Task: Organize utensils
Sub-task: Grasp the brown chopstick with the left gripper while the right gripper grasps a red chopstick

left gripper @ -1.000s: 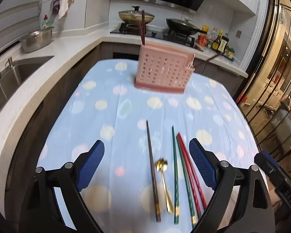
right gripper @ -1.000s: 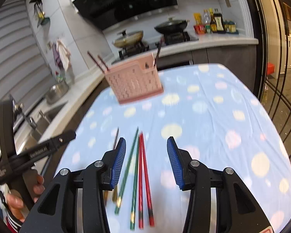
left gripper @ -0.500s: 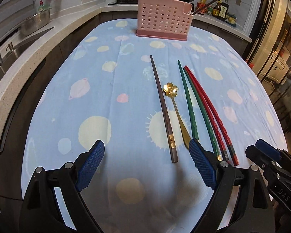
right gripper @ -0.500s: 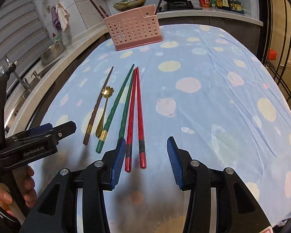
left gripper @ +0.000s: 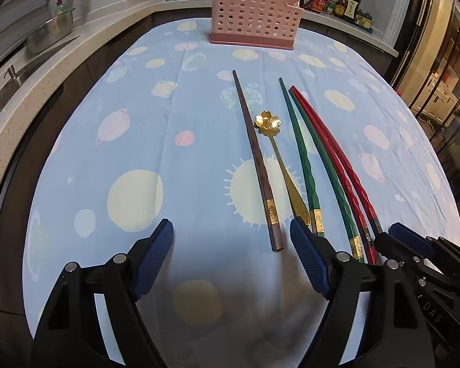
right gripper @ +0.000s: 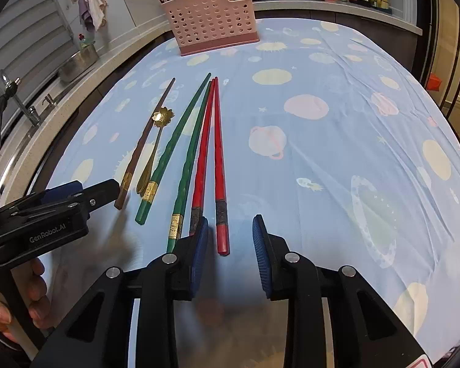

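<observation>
Blue spotted cloth [right gripper: 337, 153] holds the red chopsticks [right gripper: 219, 159], well apart from the pink basket [right gripper: 213, 29]. Both grippers, right [right gripper: 228, 247] and left [left gripper: 231, 256], are spread wide, holding nothing. Pinch both reds together, gently.

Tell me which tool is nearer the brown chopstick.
Left. The left tool straddles the brown chopstick end; the right tool sits over the red chopsticks, further right.
</observation>
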Demonstrator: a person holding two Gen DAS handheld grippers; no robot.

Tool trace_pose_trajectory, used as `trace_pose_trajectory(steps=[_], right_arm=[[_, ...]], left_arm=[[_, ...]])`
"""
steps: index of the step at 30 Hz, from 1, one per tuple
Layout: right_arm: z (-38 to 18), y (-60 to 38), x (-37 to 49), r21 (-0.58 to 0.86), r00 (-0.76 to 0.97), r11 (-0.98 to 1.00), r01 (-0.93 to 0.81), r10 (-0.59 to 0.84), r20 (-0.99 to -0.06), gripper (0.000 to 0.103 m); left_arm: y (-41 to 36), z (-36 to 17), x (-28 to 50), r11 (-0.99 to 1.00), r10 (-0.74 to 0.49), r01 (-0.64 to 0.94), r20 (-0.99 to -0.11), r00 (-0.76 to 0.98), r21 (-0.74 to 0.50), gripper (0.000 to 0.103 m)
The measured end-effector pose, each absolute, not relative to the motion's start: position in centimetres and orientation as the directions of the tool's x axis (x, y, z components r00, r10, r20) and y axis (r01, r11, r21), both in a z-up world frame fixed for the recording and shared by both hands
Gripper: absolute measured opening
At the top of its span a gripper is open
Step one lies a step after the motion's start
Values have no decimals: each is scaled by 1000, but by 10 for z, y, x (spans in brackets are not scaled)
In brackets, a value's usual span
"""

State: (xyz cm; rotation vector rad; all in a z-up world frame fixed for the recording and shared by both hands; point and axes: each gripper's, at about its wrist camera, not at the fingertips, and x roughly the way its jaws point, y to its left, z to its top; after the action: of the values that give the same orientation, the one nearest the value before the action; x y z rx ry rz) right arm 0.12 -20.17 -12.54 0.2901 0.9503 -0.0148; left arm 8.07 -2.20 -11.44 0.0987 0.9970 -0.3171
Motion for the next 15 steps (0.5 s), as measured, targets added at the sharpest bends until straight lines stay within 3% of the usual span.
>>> trace_pose_trajectory(steps=[10,15], right_arm=[[-127,-201,4,209,586,968,138,90,-805,20],[-127,-201,5,197,587,970,140,79,-806,14]], left_arm=[[-27,-123,85,951,-194,307,-843,502,-36,64],[-31,-122,83,945,-191,327,-840,508,-18,43]])
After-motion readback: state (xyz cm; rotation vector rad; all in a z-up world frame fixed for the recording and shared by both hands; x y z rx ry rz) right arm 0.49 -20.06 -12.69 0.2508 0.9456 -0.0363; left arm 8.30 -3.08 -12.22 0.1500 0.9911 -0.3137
